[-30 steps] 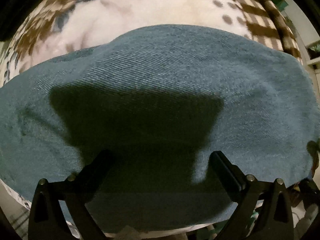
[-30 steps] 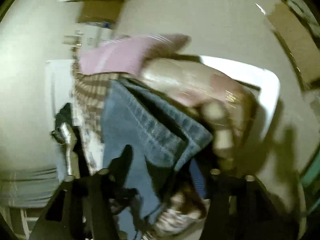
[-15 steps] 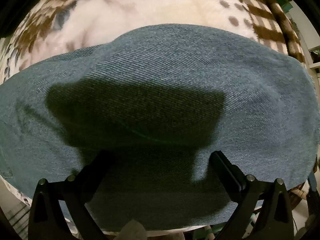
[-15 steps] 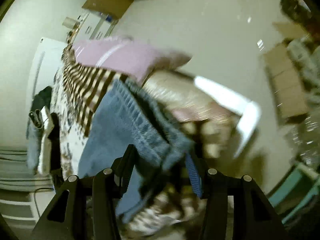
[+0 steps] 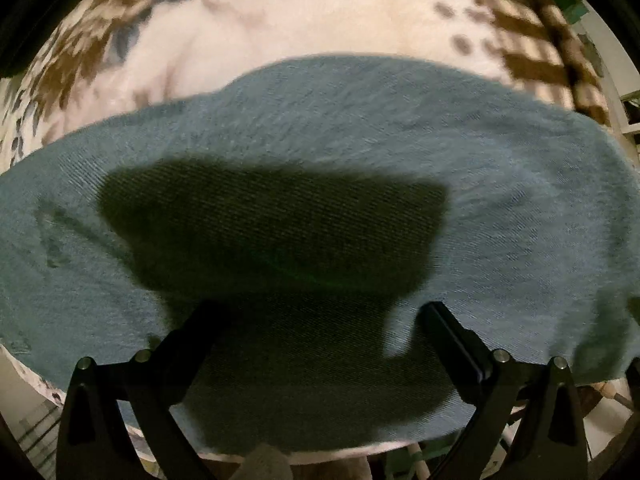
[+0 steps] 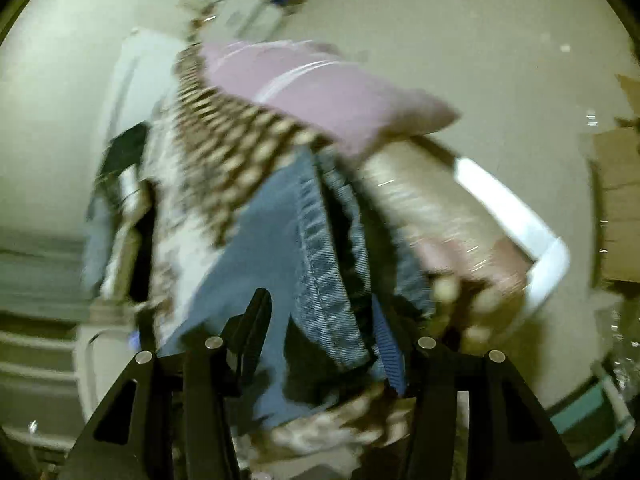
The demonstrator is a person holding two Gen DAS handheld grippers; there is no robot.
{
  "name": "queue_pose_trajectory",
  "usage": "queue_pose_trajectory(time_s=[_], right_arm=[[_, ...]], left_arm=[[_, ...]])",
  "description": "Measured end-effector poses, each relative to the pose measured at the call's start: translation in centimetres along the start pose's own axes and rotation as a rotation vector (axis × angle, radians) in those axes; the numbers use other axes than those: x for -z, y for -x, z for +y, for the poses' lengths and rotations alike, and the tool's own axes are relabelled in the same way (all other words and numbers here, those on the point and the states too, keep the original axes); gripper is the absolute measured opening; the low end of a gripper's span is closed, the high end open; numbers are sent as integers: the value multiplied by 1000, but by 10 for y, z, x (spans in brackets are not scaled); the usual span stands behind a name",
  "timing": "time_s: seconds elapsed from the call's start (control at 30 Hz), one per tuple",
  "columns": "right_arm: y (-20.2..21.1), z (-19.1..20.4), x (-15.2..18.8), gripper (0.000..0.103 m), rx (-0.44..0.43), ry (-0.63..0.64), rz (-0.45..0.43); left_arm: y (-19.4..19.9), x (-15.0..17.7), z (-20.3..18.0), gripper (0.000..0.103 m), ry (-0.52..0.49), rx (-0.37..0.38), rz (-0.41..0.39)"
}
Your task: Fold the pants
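Blue denim pants point(image 5: 320, 152) lie spread flat on a patterned blanket and fill most of the left wrist view. My left gripper point(image 5: 320, 320) hovers just above the denim with jaws wide open and empty, casting a dark shadow on the cloth. In the blurred right wrist view the pants point(image 6: 280, 248) show with a stitched hem edge point(image 6: 324, 272) running between the fingers. My right gripper point(image 6: 316, 320) stands partly open around that folded edge; whether the pads touch the cloth is unclear.
A cream blanket with brown spots and checks point(image 5: 320, 12) covers the bed. A pink pillow point(image 6: 316, 88) and a white bed frame point(image 6: 516, 216) lie beyond the pants. Cardboard boxes point(image 6: 616, 184) stand at the right.
The left gripper has stayed almost still over the denim. The right wrist view has swung and tilted, with the pants edge now sitting more upright between its fingers.
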State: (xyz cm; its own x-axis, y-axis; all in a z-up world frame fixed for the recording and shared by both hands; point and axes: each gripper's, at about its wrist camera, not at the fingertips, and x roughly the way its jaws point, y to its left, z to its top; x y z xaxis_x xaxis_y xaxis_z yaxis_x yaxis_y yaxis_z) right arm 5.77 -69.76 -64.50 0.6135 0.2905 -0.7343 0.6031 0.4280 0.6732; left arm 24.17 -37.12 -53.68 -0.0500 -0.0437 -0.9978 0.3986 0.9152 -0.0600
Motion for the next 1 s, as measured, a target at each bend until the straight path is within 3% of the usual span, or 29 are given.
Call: queue_pose_trajectory(time_s=[0.07,0.2,0.37,0.63,0.73,0.77,0.87,1.0], right_arm=[[4,-3,3,54,-62,-35,11],[0,-14,5,54,-22,-80,23],[11,-2,20,54,1,-35,17],[30,15,27,54,50,1,5],[40,14,37,54,135,-4,-18],[44,13,40,54,140,-14,-28],[45,7,49,54,52,-58,-13],[27,-1,50,54,83,-81,-10]], left_arm=[[10,-6,-5,103,-5,15,-30],[29,-3,-26,103,-43,58,-61],[26,0,-44,103,-97,77,-34],[22,2,-37,103,-98,84,-7],[24,0,-30,103,-97,88,-12],[19,-16,-28,103,-99,87,-14],[18,-19,-22,103,-104,83,-11],[23,-20,-23,103,-101,88,-6]])
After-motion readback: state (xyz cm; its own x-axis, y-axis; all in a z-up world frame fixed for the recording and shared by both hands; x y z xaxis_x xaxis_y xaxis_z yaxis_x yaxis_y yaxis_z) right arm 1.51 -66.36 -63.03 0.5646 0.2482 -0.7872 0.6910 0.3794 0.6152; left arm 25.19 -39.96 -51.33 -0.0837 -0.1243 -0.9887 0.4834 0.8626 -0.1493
